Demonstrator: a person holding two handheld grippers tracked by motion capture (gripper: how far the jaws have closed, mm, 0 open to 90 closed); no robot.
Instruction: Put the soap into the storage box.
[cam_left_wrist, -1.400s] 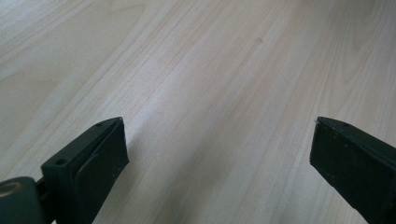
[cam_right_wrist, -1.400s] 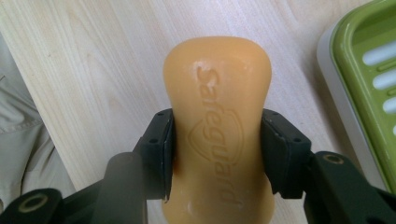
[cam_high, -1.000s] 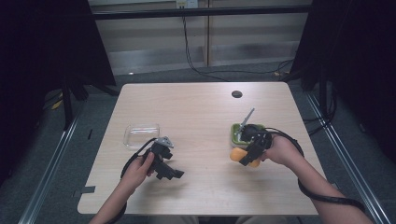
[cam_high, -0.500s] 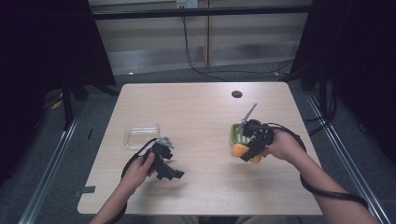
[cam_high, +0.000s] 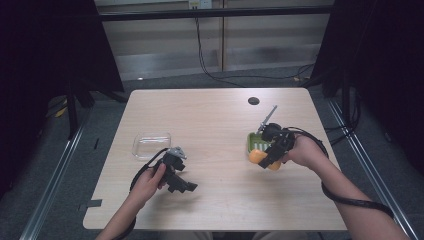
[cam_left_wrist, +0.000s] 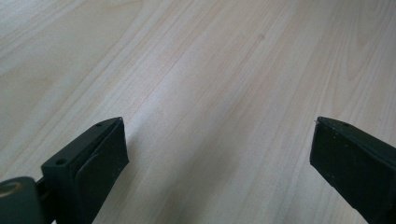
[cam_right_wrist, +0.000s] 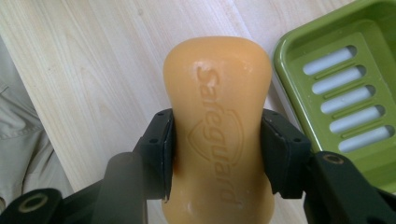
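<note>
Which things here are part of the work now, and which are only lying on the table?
In use:
- orange soap bar, clamped in the right gripper
- green soap dish beside it

Probably lying about:
- clear plastic container
- left gripper, open over bare table

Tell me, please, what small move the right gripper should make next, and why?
Probably carry the soap bar sideways over the green soap dish and lower it in. The right gripper is clamped on the bar's waist, the bar sits beside the dish over bare table, and the slotted tray lies empty.

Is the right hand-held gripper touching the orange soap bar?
Touching. The right gripper view shows both jaws of the right hand-held gripper pressed against the soap bar's sides.
</note>
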